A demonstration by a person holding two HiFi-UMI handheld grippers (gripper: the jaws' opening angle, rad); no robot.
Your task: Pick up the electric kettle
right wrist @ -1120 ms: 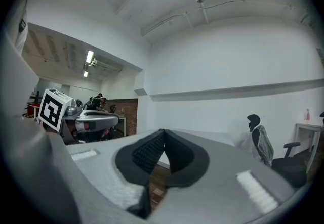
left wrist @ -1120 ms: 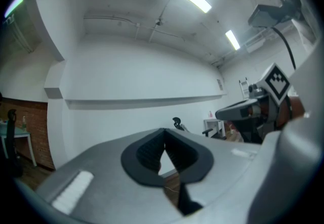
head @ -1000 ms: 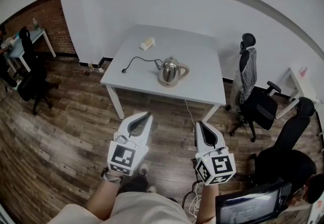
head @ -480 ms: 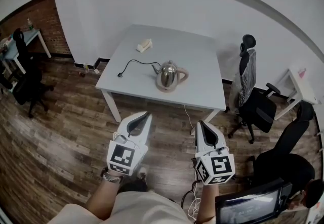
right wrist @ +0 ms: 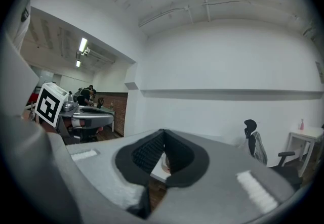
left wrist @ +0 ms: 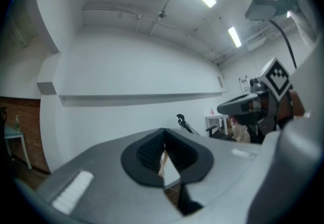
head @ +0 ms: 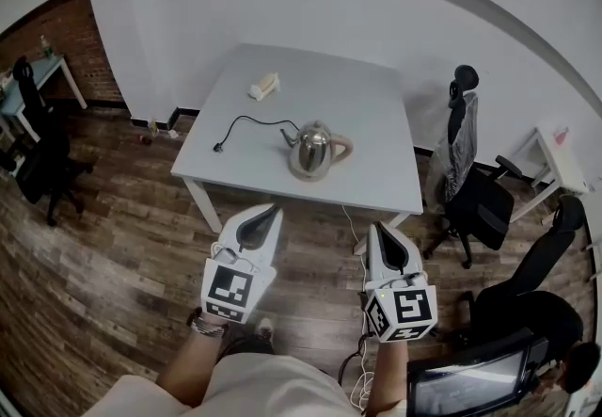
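Shiny metal electric kettle (head: pixel 315 150) stands on the white table (head: pixel 376 114), its black cord (head: pixel 246 120) beside it; left gripper (head: pixel 266 215) and right gripper (head: pixel 374 229) hang over the wooden floor (head: pixel 113 255), well apart from the kettle, jaws pressed together, empty; a black chair (head: pixel 480 199) stands at the right.

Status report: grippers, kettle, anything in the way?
Both shut, empty: left gripper, right gripper, short of the table. The electric kettle stands upright on it, untouched. Nothing in between; power cord lies to its left.
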